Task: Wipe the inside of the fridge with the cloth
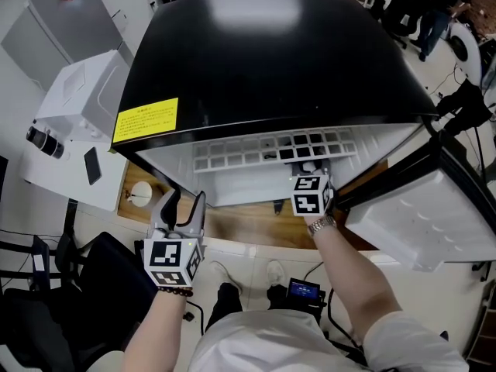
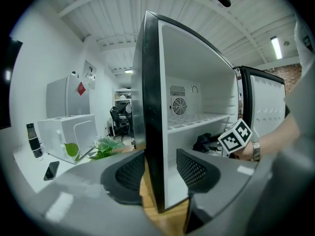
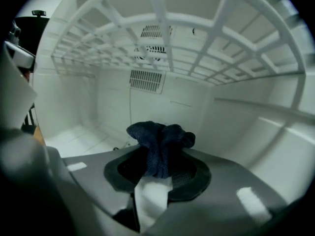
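The black fridge (image 1: 256,60) stands open, its white inside and grid shelf (image 1: 263,149) showing. My right gripper (image 1: 308,169) reaches in under the shelf. In the right gripper view it (image 3: 157,173) is shut on a bunched dark blue cloth (image 3: 160,144), held above the white fridge floor (image 3: 83,136) and short of the back wall. From the left gripper view, the cloth (image 2: 204,141) shows inside the lower compartment. My left gripper (image 1: 184,204) hangs open and empty outside the fridge's front left corner; the fridge's left wall edge (image 2: 150,107) lies ahead of its jaws (image 2: 155,168).
The fridge door (image 1: 418,208) swings open at the right. A white appliance (image 1: 77,122) with a phone (image 1: 92,165) beside it stands at the left, with a green plant (image 2: 101,149) near. The fridge rests on a wooden board (image 1: 248,223). A black chair (image 1: 46,301) is lower left.
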A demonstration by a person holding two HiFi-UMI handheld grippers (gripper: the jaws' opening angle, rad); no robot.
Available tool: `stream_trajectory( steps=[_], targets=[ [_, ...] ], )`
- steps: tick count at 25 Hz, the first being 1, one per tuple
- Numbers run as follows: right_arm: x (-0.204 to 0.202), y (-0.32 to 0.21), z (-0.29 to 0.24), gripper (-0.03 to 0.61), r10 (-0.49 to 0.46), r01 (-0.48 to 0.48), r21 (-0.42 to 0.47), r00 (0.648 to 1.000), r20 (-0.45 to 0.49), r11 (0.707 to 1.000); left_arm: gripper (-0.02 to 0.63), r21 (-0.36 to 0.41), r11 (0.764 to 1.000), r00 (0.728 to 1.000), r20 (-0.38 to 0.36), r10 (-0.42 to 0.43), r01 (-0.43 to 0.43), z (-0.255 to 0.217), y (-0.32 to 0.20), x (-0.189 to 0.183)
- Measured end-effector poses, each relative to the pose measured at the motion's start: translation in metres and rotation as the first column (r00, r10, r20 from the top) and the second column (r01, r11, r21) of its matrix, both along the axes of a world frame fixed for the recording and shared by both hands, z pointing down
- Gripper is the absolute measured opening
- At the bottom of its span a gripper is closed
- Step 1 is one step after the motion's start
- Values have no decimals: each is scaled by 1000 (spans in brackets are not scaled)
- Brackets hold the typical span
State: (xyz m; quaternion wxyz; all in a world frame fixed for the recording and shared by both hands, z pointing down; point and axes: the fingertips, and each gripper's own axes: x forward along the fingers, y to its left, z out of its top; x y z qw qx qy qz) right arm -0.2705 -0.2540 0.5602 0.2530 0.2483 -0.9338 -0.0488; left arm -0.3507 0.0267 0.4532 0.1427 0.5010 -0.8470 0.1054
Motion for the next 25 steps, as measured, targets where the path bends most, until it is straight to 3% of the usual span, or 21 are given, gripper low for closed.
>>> stream_trajectory(
  steps=[5, 12, 20, 22, 25],
  targets=[
    [-23, 63, -31, 121, -159, 162, -15, 980, 121, 987, 196, 5, 1000, 1000, -1, 0, 0, 0, -1, 0],
    [-57, 167, -37, 121, -382, 396, -46, 906, 182, 917, 196, 2, 1000, 1000, 3, 9, -9, -1, -1, 0],
    [-68, 240, 5, 121, -555, 559, -66, 829, 68, 826, 195, 7, 1000, 1000, 8, 12, -13, -1, 0, 0],
    [-68, 245, 18, 121, -571, 571, -59, 821, 17, 819, 195, 7, 1000, 1000, 10, 14, -14, -1, 0, 1],
    [-66, 238, 37, 121, -557, 554, -53, 828, -62, 831, 195, 8, 1000, 1000, 11, 15, -15, -1, 0, 0]
  ],
)
